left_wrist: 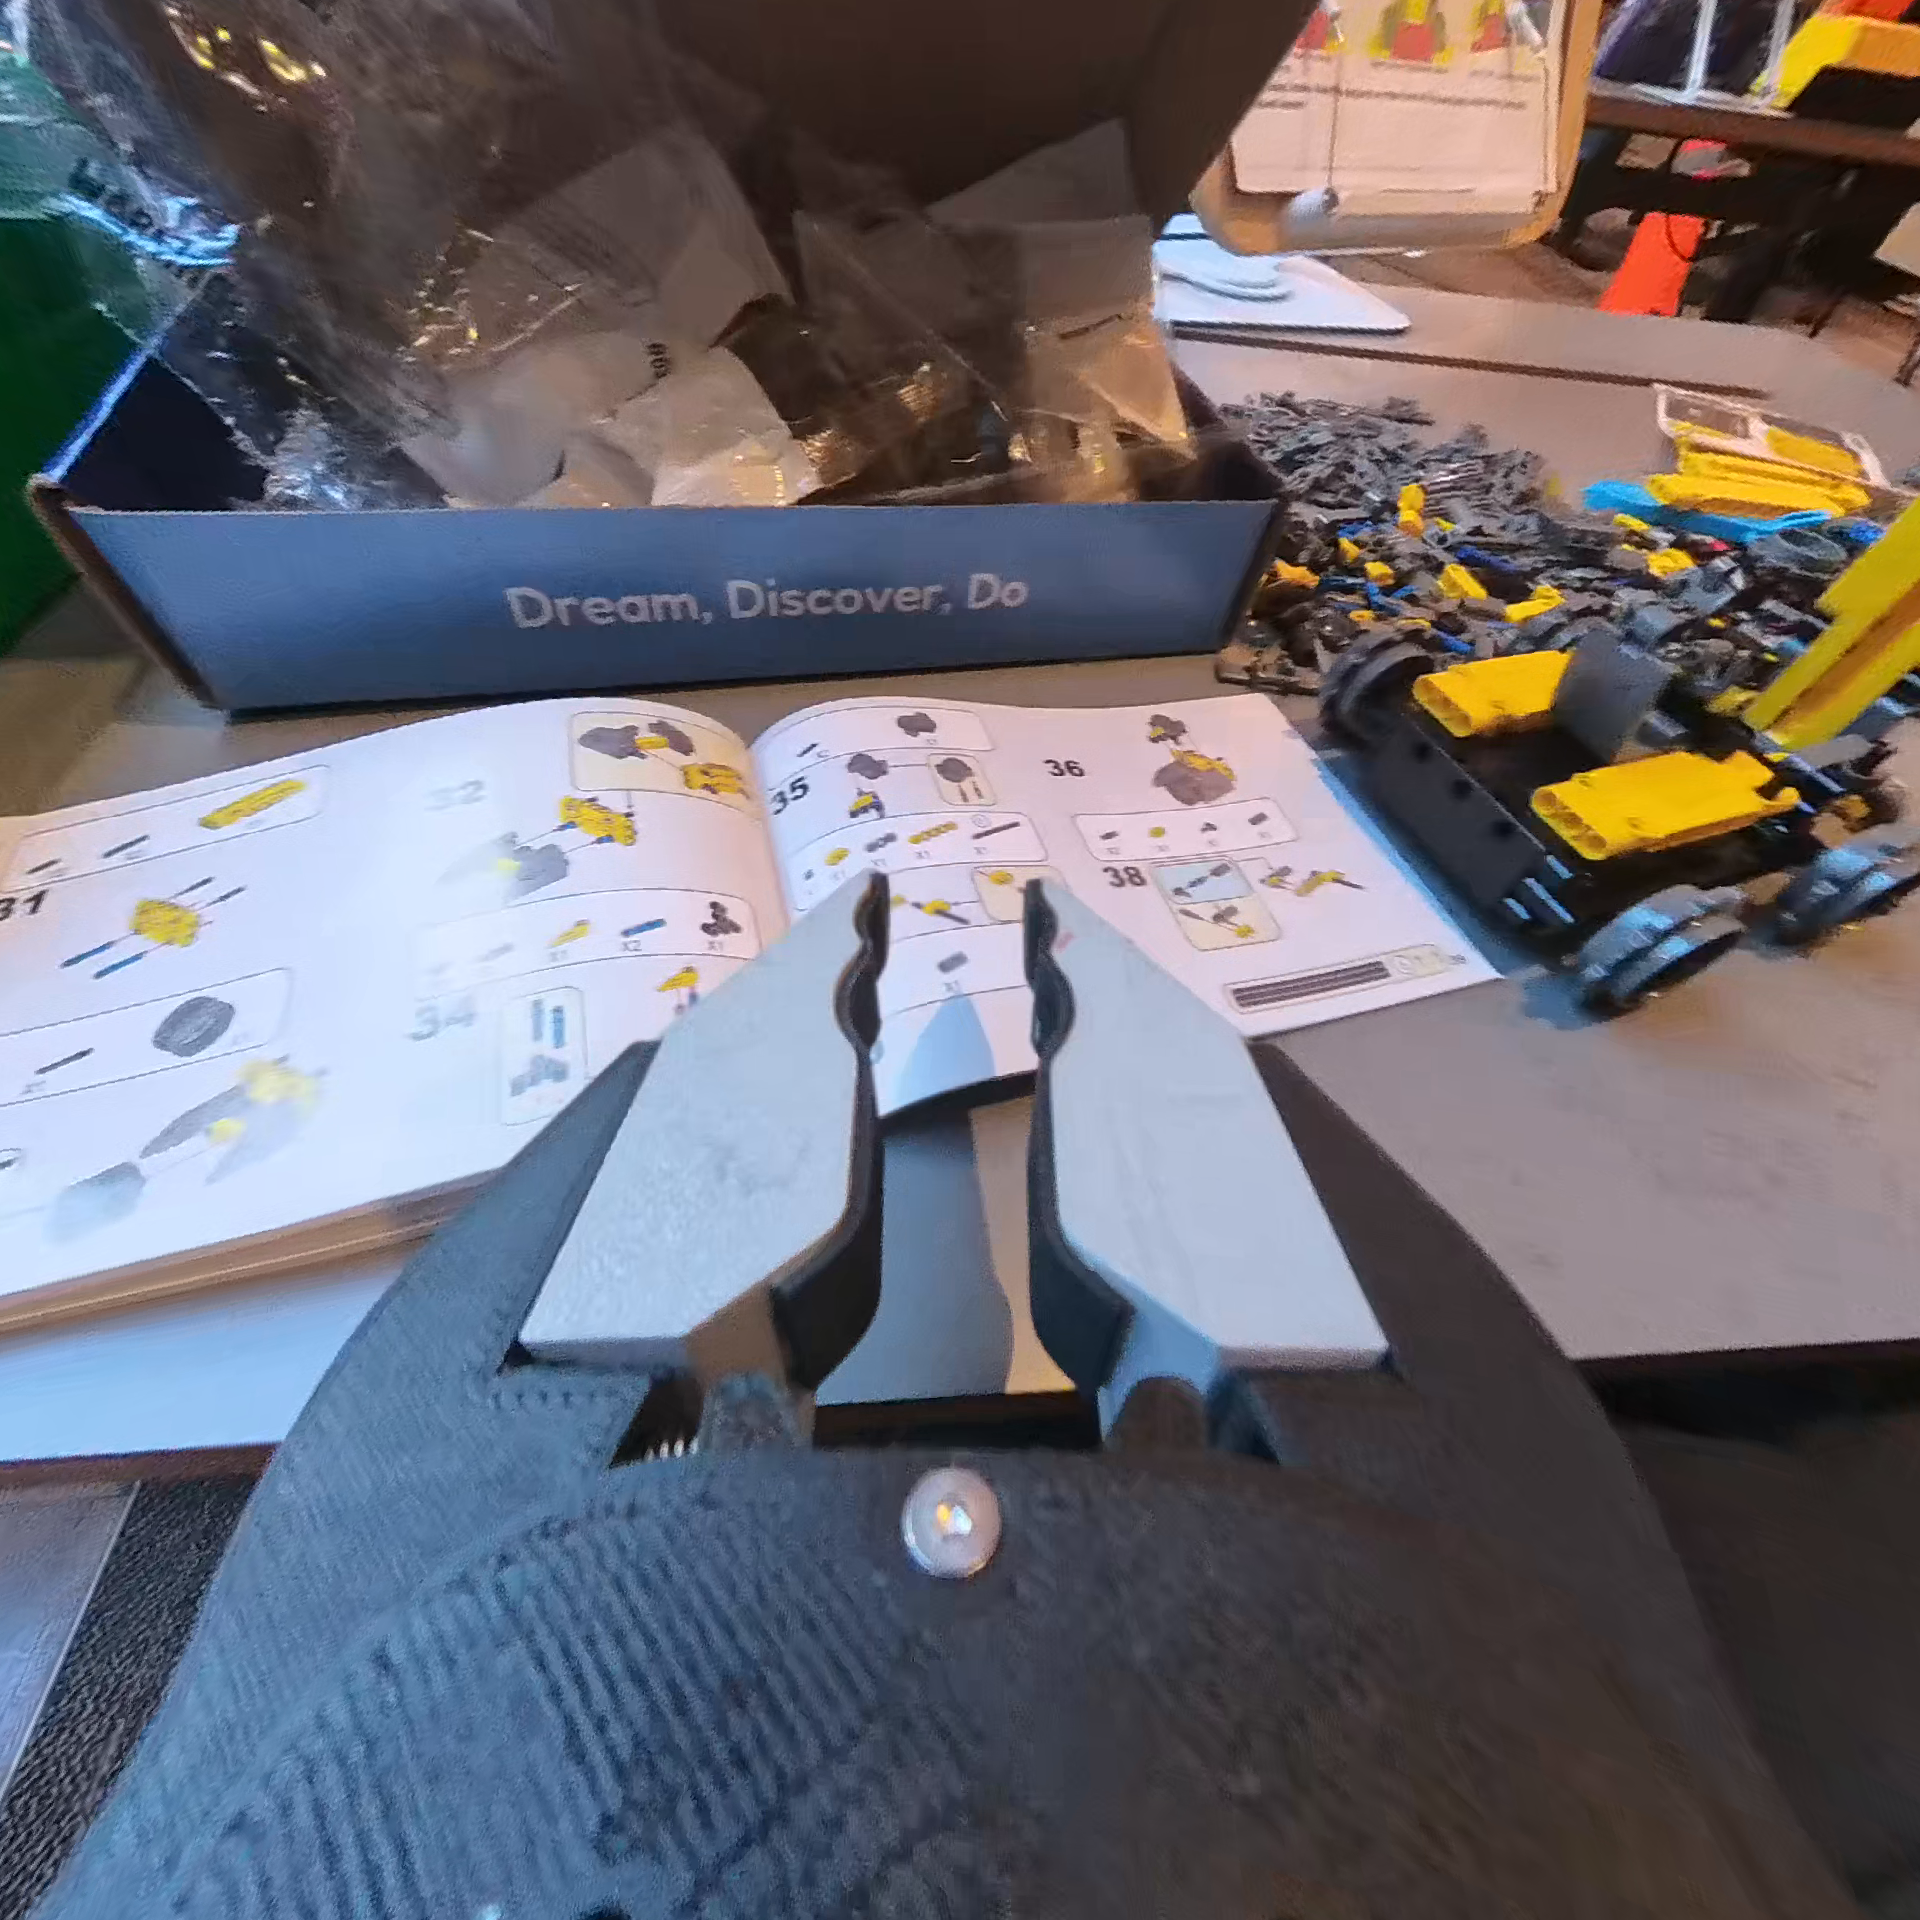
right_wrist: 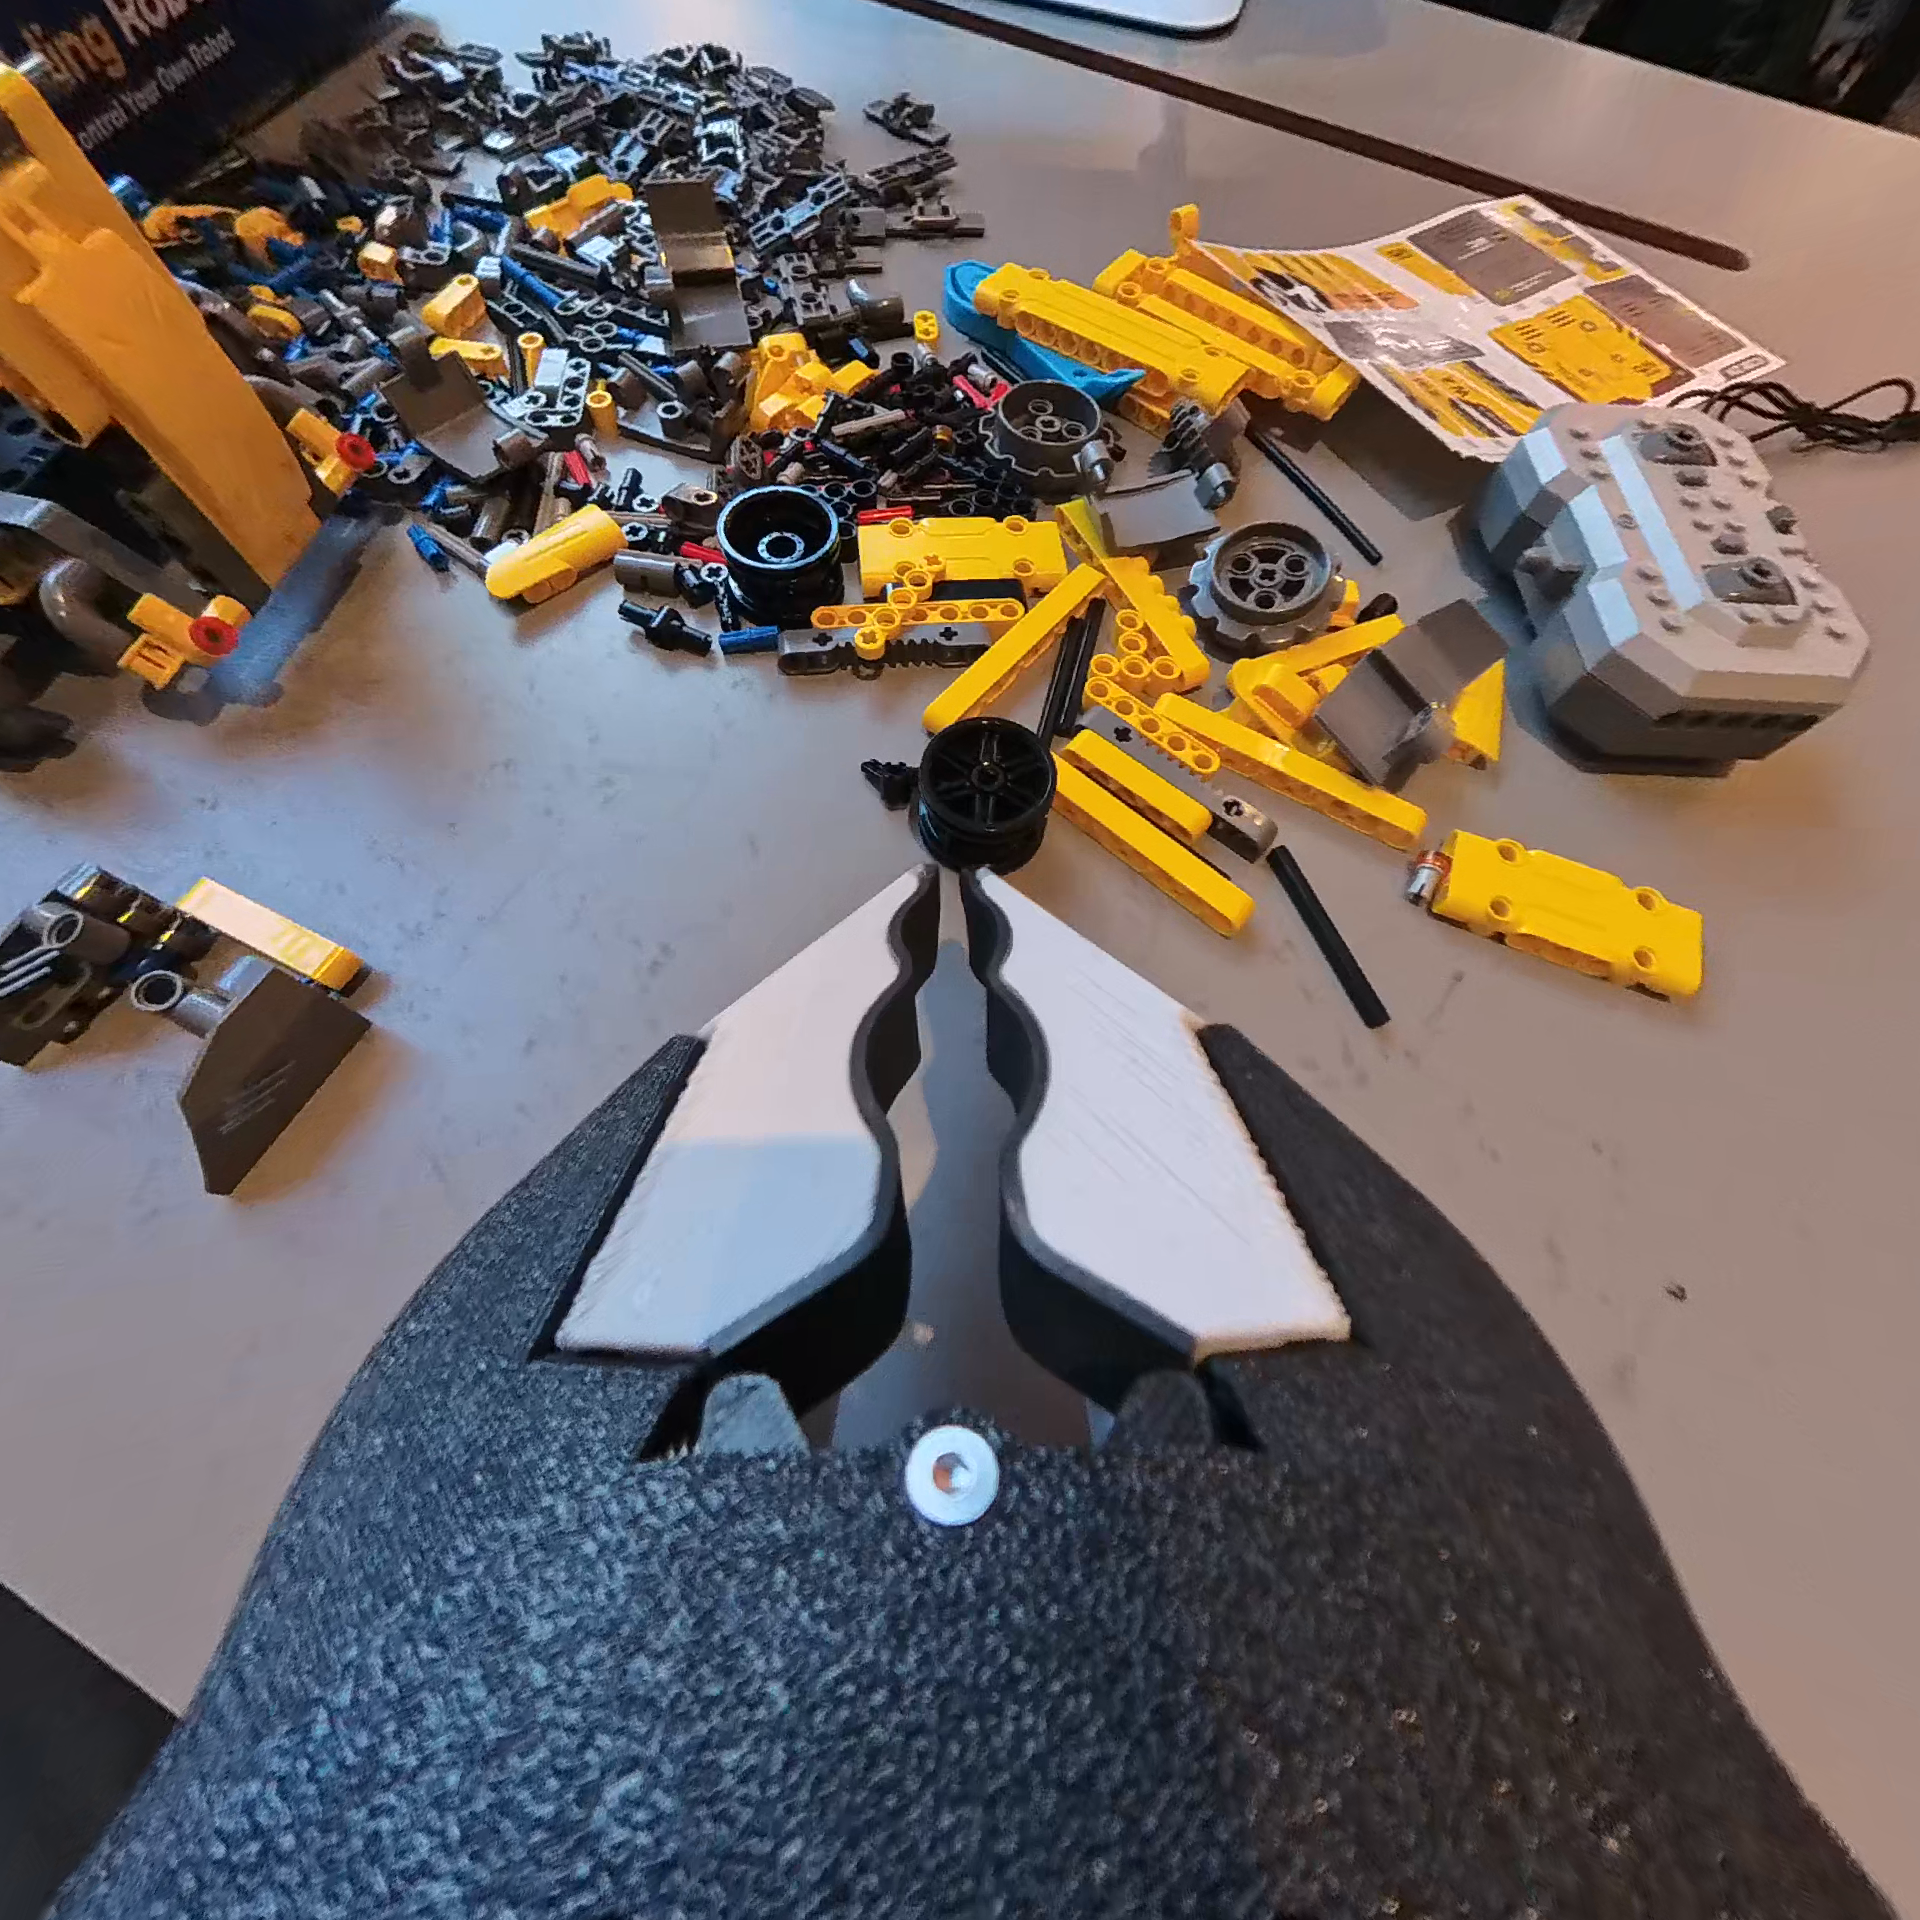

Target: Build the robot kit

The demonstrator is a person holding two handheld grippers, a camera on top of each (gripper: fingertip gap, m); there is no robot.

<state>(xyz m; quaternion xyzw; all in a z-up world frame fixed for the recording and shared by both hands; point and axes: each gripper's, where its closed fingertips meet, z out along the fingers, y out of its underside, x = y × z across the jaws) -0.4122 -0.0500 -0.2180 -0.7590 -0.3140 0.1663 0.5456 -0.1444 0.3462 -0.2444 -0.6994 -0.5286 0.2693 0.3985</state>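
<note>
The left gripper (left_wrist: 956, 904) hangs over the lower right page of an open instruction booklet (left_wrist: 395, 935), its jaws parted by a moderate gap and holding nothing. The booklet lies near the table's near edge, at the centre and left of the frame. Behind it, a dark blue box (left_wrist: 665, 603) stuffed with clear plastic bags fills the upper middle. At the right a partly built yellow and black vehicle (left_wrist: 1621, 821) stands just off the booklet's right edge, with bare grey table (left_wrist: 1558, 1174) in front of it at lower right. In the right wrist view, the right gripper (right_wrist: 951, 878) has its tips almost together, leaving a thin slit with nothing in it; they sit just short of a black wheel hub (right_wrist: 985, 792) at mid frame. A heap of loose parts (right_wrist: 665, 343) spreads across the upper frame, a grey controller (right_wrist: 1673, 603) sits at right, and a small grey and yellow subassembly (right_wrist: 197, 987) lies at left, with open tabletop between it and the gripper.
</note>
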